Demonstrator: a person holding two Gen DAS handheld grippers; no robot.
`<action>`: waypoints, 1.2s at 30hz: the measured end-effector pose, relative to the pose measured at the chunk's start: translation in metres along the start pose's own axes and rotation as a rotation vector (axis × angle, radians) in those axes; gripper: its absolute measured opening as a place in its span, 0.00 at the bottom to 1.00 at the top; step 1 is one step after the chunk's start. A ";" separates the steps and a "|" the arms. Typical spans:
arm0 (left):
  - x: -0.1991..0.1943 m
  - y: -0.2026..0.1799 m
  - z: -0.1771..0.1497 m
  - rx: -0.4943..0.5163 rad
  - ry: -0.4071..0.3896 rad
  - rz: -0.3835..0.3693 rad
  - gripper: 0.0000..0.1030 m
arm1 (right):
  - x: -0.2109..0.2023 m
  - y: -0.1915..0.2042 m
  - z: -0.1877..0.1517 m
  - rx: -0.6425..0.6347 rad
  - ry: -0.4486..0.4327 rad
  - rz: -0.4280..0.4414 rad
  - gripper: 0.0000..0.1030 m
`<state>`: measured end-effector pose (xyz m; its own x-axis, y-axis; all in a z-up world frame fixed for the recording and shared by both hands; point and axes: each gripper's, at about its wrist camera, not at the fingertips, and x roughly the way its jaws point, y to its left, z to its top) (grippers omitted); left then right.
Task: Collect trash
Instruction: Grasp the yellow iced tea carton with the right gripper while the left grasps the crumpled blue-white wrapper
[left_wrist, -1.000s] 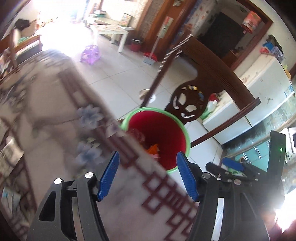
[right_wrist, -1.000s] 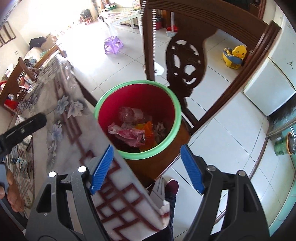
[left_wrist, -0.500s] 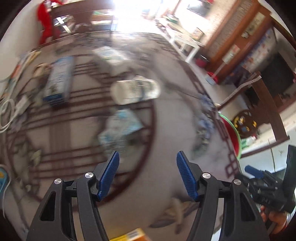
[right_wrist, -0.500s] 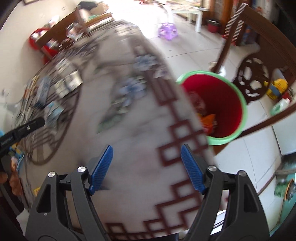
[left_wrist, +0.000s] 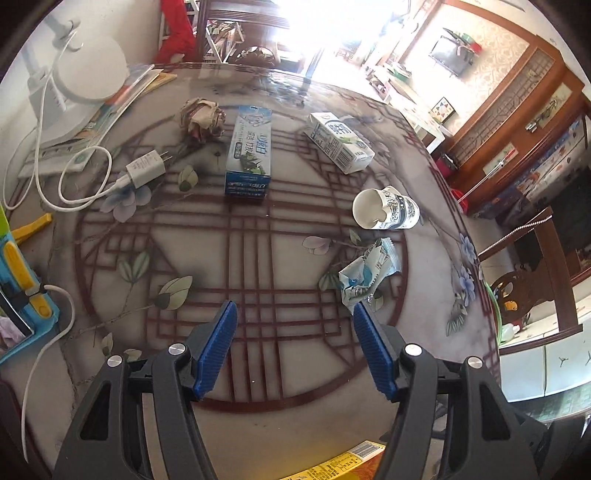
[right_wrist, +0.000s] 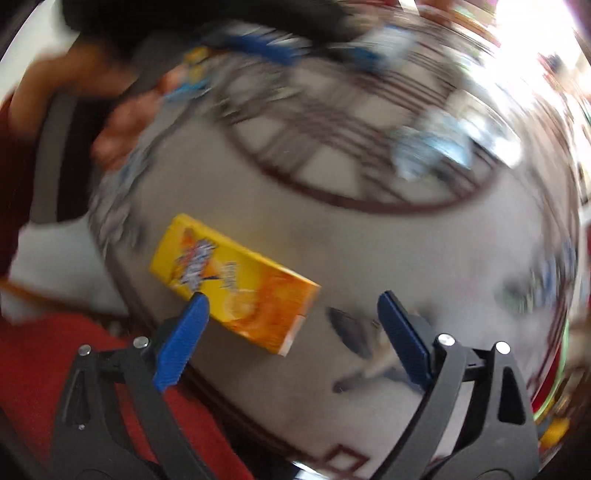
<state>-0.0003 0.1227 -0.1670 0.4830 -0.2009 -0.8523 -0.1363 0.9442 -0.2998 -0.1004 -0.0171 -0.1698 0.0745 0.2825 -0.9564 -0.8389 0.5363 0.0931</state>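
Observation:
In the left wrist view my left gripper (left_wrist: 291, 317) is open and empty above the round patterned table (left_wrist: 258, 424). Trash lies ahead of it: a crumpled blue-white wrapper (left_wrist: 367, 273) just right of the right fingertip, a tipped paper cup (left_wrist: 386, 212), a white milk carton (left_wrist: 338, 142), a blue-white box (left_wrist: 249, 158) and a crumpled paper ball (left_wrist: 202, 119). In the blurred right wrist view my right gripper (right_wrist: 291, 314) is open, with a yellow-orange box (right_wrist: 236, 282) lying just ahead of its left finger. The red bin's green rim (right_wrist: 557, 373) shows at the right edge.
A white charger with cable (left_wrist: 142, 171), a white lamp (left_wrist: 83, 74), papers and a blue toy (left_wrist: 18, 280) sit at the table's left. A wooden chair (left_wrist: 532, 280) stands past the right edge. The yellow box also shows at the left view's bottom (left_wrist: 343, 461).
Both grippers have swung away from the red bin and back over the table. The left view has steadied on the trash; the right gripper has come over the yellow box and is still moving.

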 end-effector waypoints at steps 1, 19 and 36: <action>0.000 0.002 -0.001 -0.004 -0.001 -0.006 0.60 | 0.005 0.008 0.006 -0.060 0.020 -0.005 0.89; 0.009 0.005 -0.001 -0.023 0.011 -0.024 0.60 | 0.027 -0.017 0.021 0.090 0.056 0.037 0.16; 0.113 -0.088 0.023 0.217 0.190 -0.112 0.14 | -0.021 -0.062 -0.026 0.320 -0.051 0.009 0.58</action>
<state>0.0865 0.0227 -0.2273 0.3112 -0.3327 -0.8902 0.1067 0.9430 -0.3151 -0.0640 -0.0769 -0.1623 0.1015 0.3234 -0.9408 -0.6283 0.7541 0.1914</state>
